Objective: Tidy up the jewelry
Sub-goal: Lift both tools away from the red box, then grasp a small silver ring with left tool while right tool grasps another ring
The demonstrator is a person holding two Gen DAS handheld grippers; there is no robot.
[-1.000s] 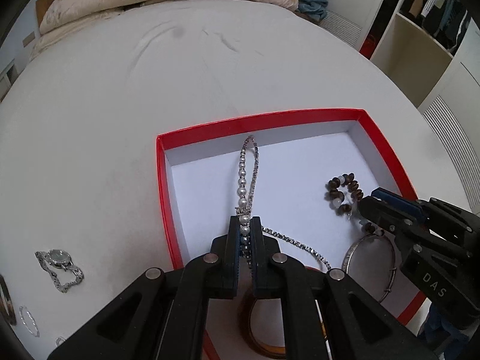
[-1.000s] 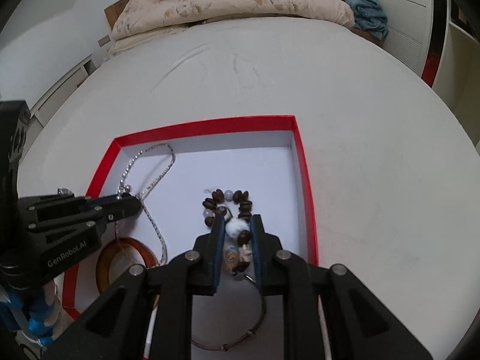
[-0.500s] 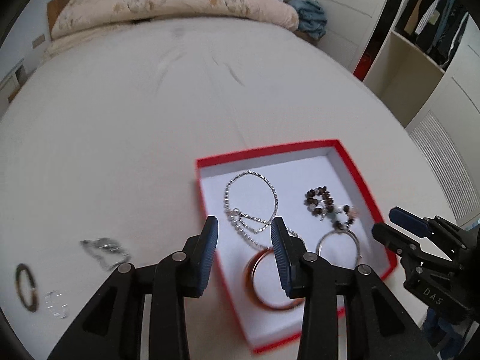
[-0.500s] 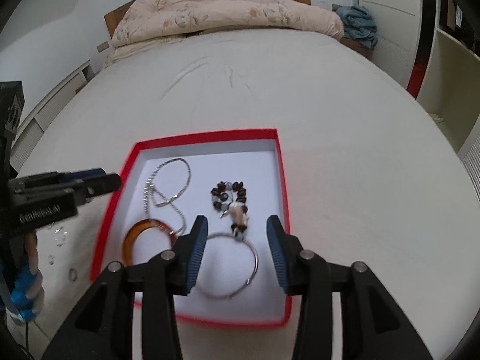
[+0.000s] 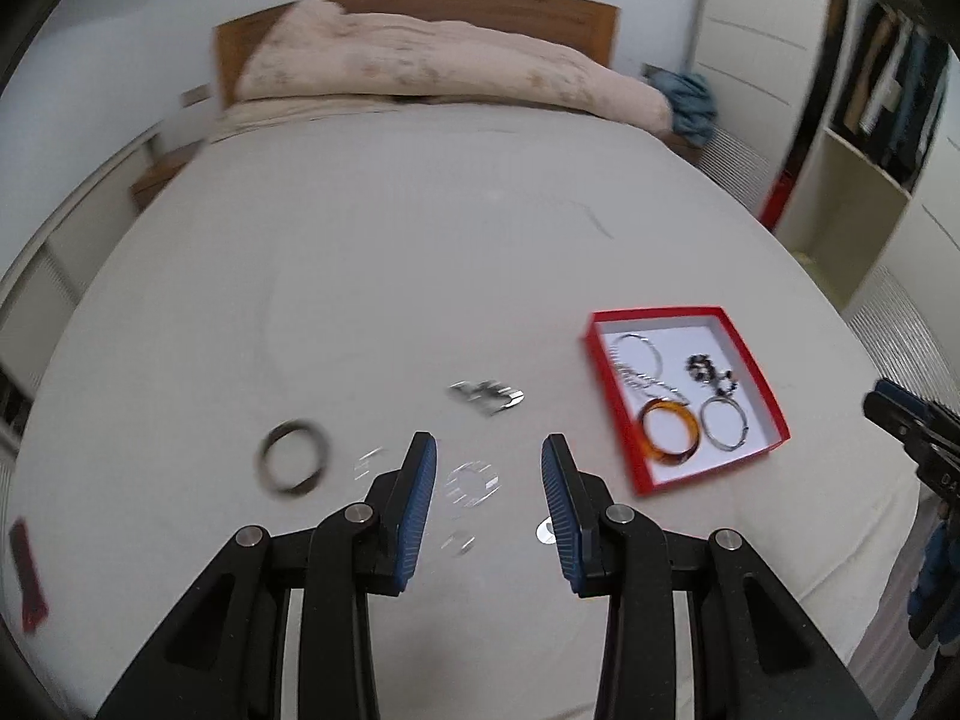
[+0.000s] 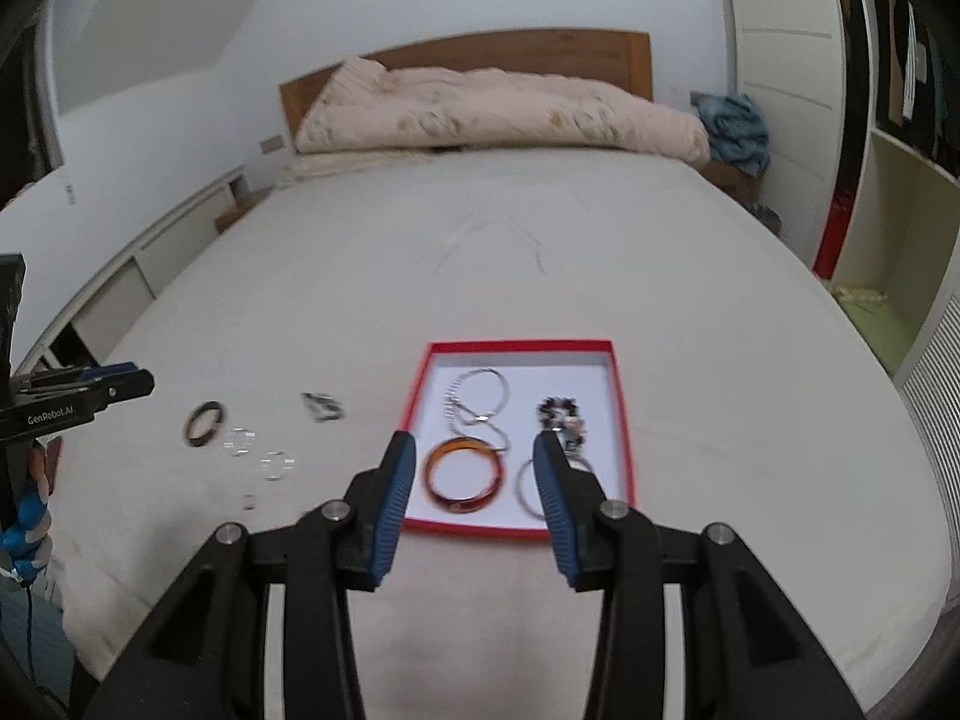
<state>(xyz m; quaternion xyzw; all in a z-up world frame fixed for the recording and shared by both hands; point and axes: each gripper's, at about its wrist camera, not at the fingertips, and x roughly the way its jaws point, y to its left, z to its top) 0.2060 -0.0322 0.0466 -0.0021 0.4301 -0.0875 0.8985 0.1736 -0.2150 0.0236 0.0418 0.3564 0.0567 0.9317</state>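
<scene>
A red box [image 5: 600, 360] with a white floor lies on the bed and holds a silver necklace [image 5: 639, 354], a beaded bracelet [image 5: 711, 375], an amber bangle [image 5: 669, 432] and a silver bangle [image 5: 725, 423]. Left of it on the sheet lie a watch [image 5: 486, 396], a dark bangle [image 5: 294, 462] and clear rings [image 5: 474, 483]. My left gripper [image 5: 489, 450] hovers open and empty high above the clear rings. My right gripper [image 6: 473, 450] hangs open and empty above the red box [image 6: 522, 347], over the amber bangle [image 6: 462, 474].
A folded quilt [image 6: 492, 114] and wooden headboard lie at the far end of the bed. Open wardrobe shelves [image 5: 864, 168] stand to the right. A red flat object [image 5: 27, 576] sits at the bed's left edge. The bed's near edge is just below both grippers.
Both grippers opened, the left letting go of the necklace and the right of the beaded bracelet inside the box. Both then rose and drew back; the left swung left over the loose pieces.
</scene>
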